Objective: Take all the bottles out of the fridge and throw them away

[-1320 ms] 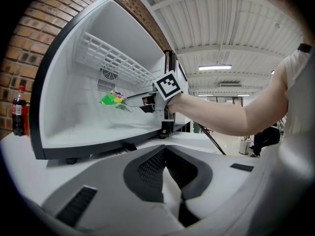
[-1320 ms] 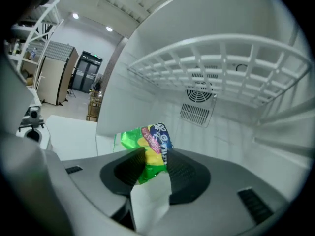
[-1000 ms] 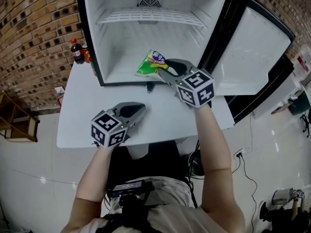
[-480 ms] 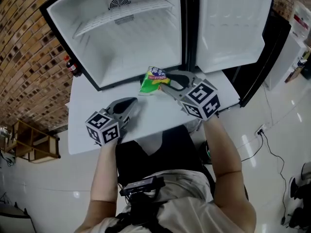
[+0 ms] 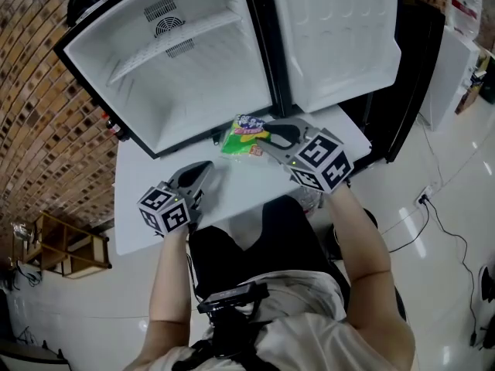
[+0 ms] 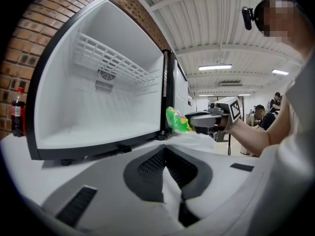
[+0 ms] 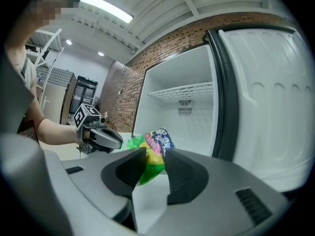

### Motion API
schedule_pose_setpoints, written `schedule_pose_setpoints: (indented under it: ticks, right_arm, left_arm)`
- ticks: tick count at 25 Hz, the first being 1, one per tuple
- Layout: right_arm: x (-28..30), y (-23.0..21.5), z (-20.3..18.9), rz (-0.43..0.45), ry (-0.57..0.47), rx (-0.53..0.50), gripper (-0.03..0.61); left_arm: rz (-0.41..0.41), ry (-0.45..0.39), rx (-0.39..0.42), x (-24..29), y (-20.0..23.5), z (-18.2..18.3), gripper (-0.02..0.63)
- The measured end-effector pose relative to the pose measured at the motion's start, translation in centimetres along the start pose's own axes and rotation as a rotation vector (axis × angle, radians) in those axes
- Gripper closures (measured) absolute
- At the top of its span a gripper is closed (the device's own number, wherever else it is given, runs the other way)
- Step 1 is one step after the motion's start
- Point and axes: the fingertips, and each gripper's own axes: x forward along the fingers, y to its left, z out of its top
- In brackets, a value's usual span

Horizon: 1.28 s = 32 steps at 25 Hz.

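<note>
Pinching green packet (image 5: 240, 136), long axis straight ahead, right hand-held gripper (image 5: 264, 140) just closed tighter

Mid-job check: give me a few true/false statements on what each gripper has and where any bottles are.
The right gripper grips a green snack bag. True; its jaws have just been closing further on it.
The left gripper holds a bottle. False: its jaws are together, with nothing between them.
The fridge stands open. True.
A bottle stands on the fridge's wire shelf. False: none shows there; the cola bottle stands outside, beside the fridge.
</note>
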Motion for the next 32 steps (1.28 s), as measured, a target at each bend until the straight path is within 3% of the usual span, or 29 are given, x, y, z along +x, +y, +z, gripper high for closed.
schedule_pose_setpoints:
  ticks: [2,11,13,15,17,21,25,27,32]
  right_arm:
    - [-1.4,-0.8,-0.1,-0.031,-0.014,0.013,0.554]
    - [-6.4,-3.0,-1.4,-0.113,0.004,-0.02,0.576]
    - [-6.7,-3.1,-2.3,-0.115,0.052,-0.055,0.553]
    - [-6.2,-2.3,-4.0,-0.072,0.136,-0.076,0.352]
    - [-5.4,-1.5,-5.7,-0.034,0.208,-0.081,0.276]
    - [-4.7,-0.8,-8.9,-0.004,0.347,-0.071,0.262]
    - [-5.7,-1.3,-8.3,-0.034,0.316,-0.034,0.367]
    - [-6.7,-2.1,-7.4,-0.065,0.259,-0.007,0.467]
    - [-9.9,-3.7,-6.4,-0.121,0.178,0.034,0.518]
  left_arm:
    - [-0.021,-0.003,0.019,0.9,-1.2,0.2,0.601]
    - [-0.106,-0.015,0.072,5.0,-5.6,1.9,0.601]
    - [-0.118,-0.022,0.082,5.4,-6.4,2.5,0.601]
    - [-0.127,-0.029,0.088,5.8,-6.8,2.9,0.601]
    - [-0.137,-0.035,0.089,6.1,-7.3,3.0,0.601]
    - [-0.151,-0.037,0.098,6.5,-8.3,2.9,0.601]
    - [-0.165,-0.05,0.092,6.6,-9.1,3.5,0.601]
    - [-0.18,-0.057,0.093,6.9,-9.7,3.8,0.601]
    - [-0.232,-0.051,0.11,8.4,-11.8,3.8,0.601]
